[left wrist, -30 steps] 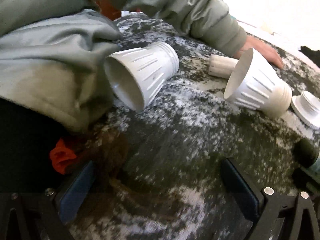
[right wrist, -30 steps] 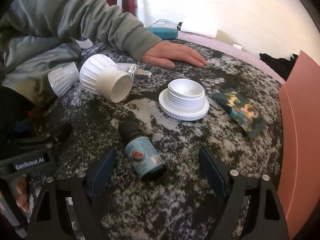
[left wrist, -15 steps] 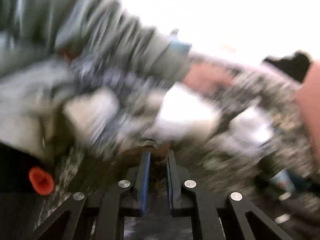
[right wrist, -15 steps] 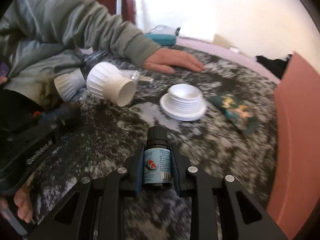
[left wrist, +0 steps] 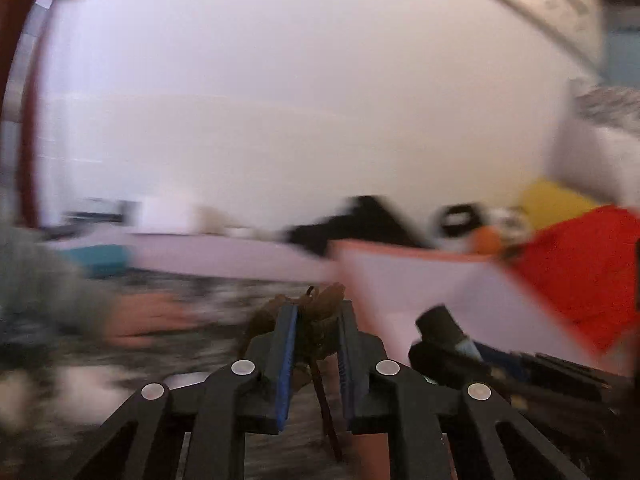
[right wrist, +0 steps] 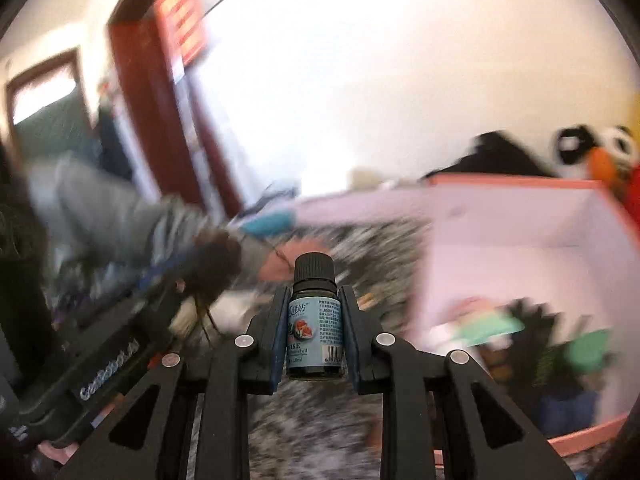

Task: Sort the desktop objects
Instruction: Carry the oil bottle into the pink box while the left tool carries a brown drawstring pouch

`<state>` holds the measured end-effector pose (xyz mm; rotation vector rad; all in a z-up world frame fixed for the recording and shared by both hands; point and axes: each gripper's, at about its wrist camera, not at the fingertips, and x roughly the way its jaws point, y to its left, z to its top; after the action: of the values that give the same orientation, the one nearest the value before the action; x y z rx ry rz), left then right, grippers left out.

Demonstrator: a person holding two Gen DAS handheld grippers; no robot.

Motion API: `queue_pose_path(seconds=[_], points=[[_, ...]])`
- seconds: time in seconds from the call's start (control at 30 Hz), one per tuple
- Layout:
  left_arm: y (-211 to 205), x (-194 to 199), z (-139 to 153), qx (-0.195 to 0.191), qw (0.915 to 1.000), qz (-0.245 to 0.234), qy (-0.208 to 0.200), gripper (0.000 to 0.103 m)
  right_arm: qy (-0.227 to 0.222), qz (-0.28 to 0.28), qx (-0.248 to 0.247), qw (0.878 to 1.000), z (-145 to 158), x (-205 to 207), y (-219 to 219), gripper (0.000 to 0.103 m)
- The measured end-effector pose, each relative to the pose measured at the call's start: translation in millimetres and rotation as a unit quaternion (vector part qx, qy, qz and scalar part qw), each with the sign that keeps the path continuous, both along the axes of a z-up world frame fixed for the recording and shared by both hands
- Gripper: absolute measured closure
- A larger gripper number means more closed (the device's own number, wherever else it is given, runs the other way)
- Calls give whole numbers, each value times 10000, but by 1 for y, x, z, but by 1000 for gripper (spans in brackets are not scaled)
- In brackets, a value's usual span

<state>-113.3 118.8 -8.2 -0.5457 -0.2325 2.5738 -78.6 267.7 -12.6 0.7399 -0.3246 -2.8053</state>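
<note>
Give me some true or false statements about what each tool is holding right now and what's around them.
1. The right tool is clamped on a small bottle with a black cap. True.
2. The left tool is empty and wide open. False: it is shut on a brown dried plant piece.
3. A pink box stands open to the right of the bottle. True.
4. The pink box is empty. False: blurred green and dark items lie inside.
5. The bottle's label is red. False: it is light blue.

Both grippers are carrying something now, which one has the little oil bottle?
The right gripper: it clamps the small bottle with black cap and blue label. The left gripper pinches a brown, stringy thing instead.
</note>
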Motion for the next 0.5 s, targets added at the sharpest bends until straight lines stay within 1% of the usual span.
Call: queue_pose_path(seconds=[0.07, 0.1, 0.13, 0.17, 0.2, 0.23, 0.27, 0.3, 0.33, 0.37, 0.4, 0.43, 0.47, 0.5], points=[[28, -10, 3, 134, 9990, -425, 5, 89, 95, -677, 126, 9976, 6, 5, 33, 77], [45, -17, 3, 177, 9977, -659, 10, 89, 55, -935, 160, 9955, 6, 5, 51, 77], [58, -25, 3, 219, 9963, -829, -12, 87, -1, -1162, 186, 9931, 5, 4, 68, 77], [72, -33, 0, 260, 9948, -979, -85, 82, -60, -1339, 85, 9909, 2, 2, 84, 77], [87, -44, -7, 217, 9934, -1094, -255, 73, -150, -1425, -17, 9897, -3, -1, 97, 77], [98, -53, -15, 73, 9928, -1095, -470, 65, -372, -1418, 41, 9892, -11, -7, 104, 77], [105, -60, -23, -100, 9927, -988, -692, 39, -628, -1391, 138, 9882, -19, -14, 111, 76], [107, -64, -29, -242, 9926, -824, -856, 19, -869, -1471, 337, 9847, -29, -20, 113, 72], [101, -65, -33, -280, 9931, -669, -923, 19, -1105, -1579, 561, 9797, -39, -24, 115, 53], [94, -65, -37, -287, 9936, -520, -965, 19, -1218, -1755, 740, 9741, -46, -26, 118, 31], [86, -64, -40, -295, 9938, -371, -1006, 18, -1201, -1894, 813, 9711, -49, -24, 121, 26], [71, -61, -40, -291, 9945, -151, -992, 18, -1108, -1980, 770, 9709, -47, -21, 124, 26], [54, -56, -38, -282, 9950, 93, -959, 15, -1027, -2016, 686, 9717, -42, -15, 128, 25], [39, -50, -37, -347, 9947, 317, -914, 10, -914, -1940, 586, 9750, -35, -10, 125, 25]])
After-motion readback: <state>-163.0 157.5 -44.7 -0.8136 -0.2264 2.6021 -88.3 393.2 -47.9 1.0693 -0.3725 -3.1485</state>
